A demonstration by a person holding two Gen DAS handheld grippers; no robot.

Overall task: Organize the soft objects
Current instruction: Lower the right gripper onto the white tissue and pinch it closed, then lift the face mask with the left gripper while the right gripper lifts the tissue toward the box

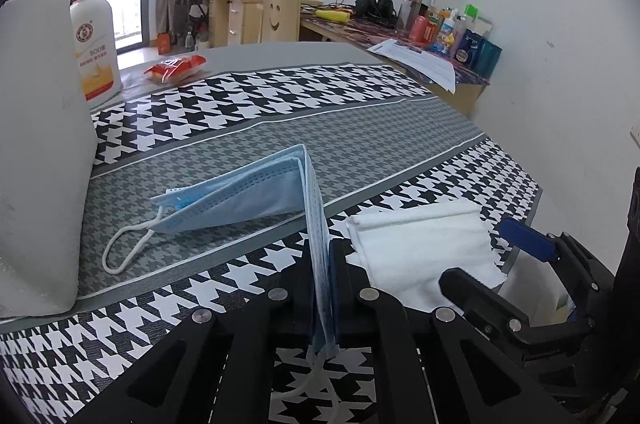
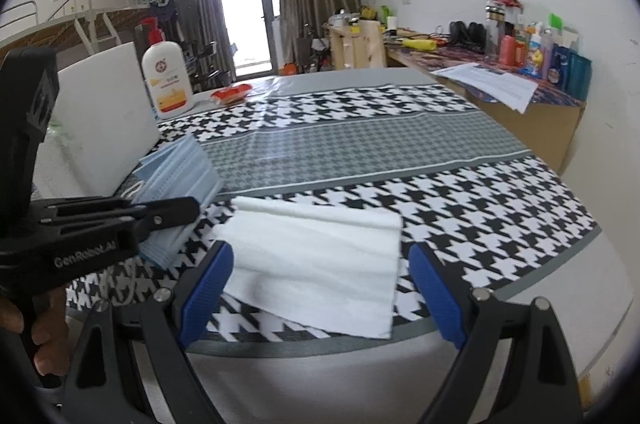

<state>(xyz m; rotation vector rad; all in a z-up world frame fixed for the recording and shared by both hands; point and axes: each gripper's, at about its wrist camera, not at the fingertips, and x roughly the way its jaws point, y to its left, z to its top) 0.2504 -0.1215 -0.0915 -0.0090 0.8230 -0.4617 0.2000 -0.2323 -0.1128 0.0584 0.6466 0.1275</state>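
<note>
Masks (image 1: 256, 192), a thin blue stack, are clamped at one edge in the left claw (image 1: 322, 288), rest draped at 10 o'clock on the bench (image 1: 360, 140). Right claw (image 2: 320, 288) is held apart around the white towel (image 2: 320, 256). Layers could easily be shed if lifted fast, since only the edge is pinched.

We look from two cameras, one on each gripper, both low and close over the near edge of the table (image 1: 360, 128), facing down and forward toward its far edge and the window. Our left view sits left of the right one. Both share the blue mask (image 1: 248, 192) and white cloth (image 2: 316, 260).
</note>
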